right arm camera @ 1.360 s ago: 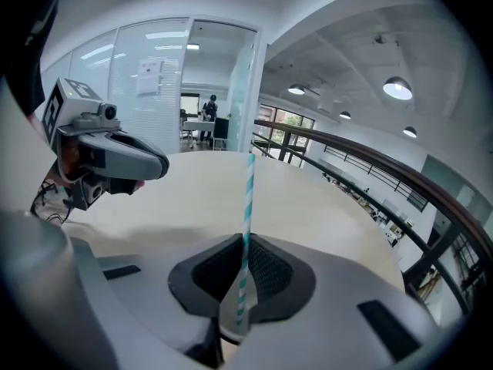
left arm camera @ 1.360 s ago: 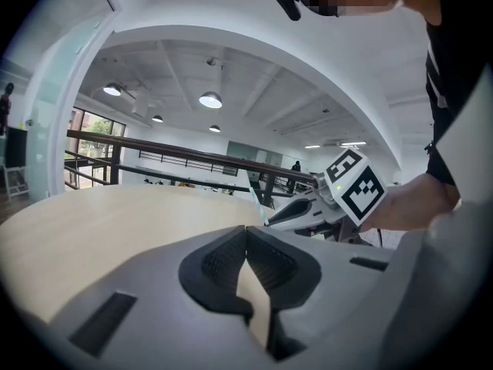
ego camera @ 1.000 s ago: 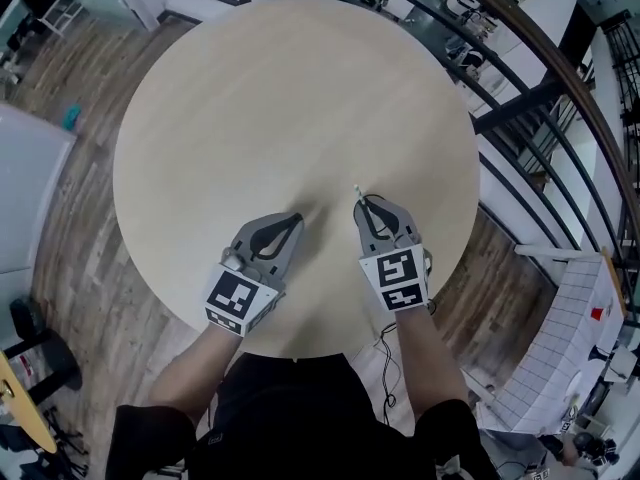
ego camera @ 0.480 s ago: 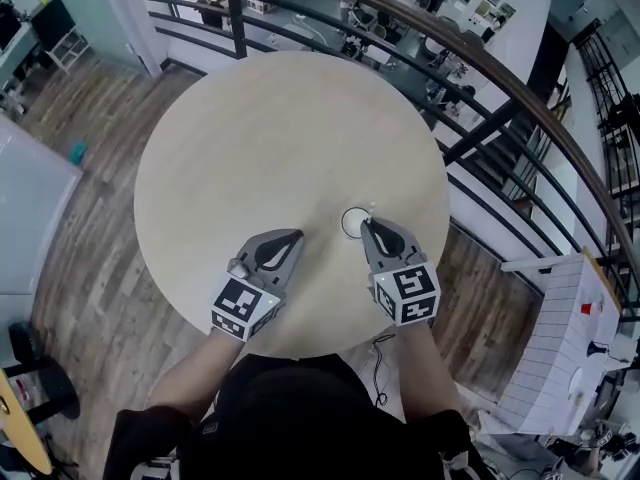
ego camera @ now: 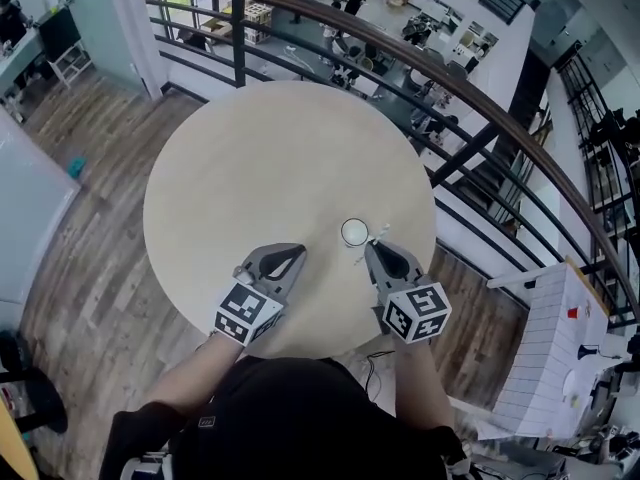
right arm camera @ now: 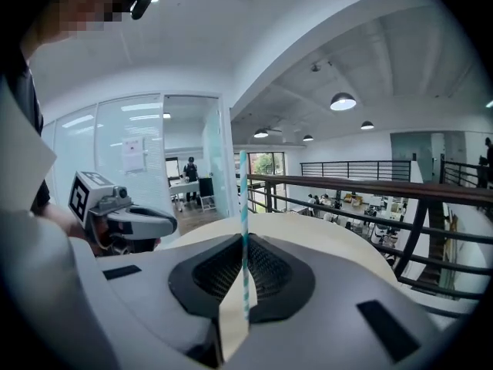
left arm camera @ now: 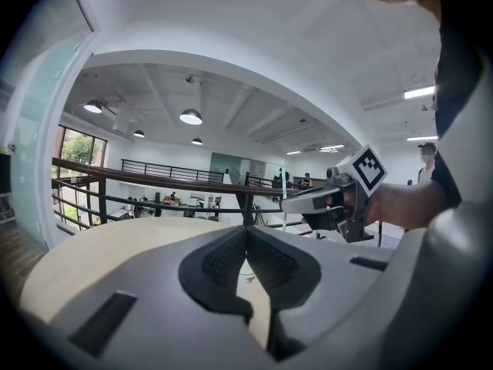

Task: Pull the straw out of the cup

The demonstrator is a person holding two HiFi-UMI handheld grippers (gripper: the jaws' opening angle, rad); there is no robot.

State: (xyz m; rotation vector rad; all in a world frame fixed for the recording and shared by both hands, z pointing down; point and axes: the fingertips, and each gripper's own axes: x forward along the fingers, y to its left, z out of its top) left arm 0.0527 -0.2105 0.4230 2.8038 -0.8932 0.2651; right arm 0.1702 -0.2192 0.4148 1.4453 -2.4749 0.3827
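Straw (right arm camera: 243, 206), teal-striped, stands upright, clamped between the jaws of right gripper (right arm camera: 243, 239), clear of cup (ego camera: 354, 232) on table (ego camera: 250, 158). Left gripper (left arm camera: 246, 231) clenched, empty.

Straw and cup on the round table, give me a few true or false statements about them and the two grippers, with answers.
1. The right gripper is shut on the straw. True.
2. The straw stands in the cup. False: it is out of the cup, pinched in the right gripper.
3. The left gripper holds the cup. False: its jaws are together on nothing, and the cup stands alone on the table.
4. The table is round. True.
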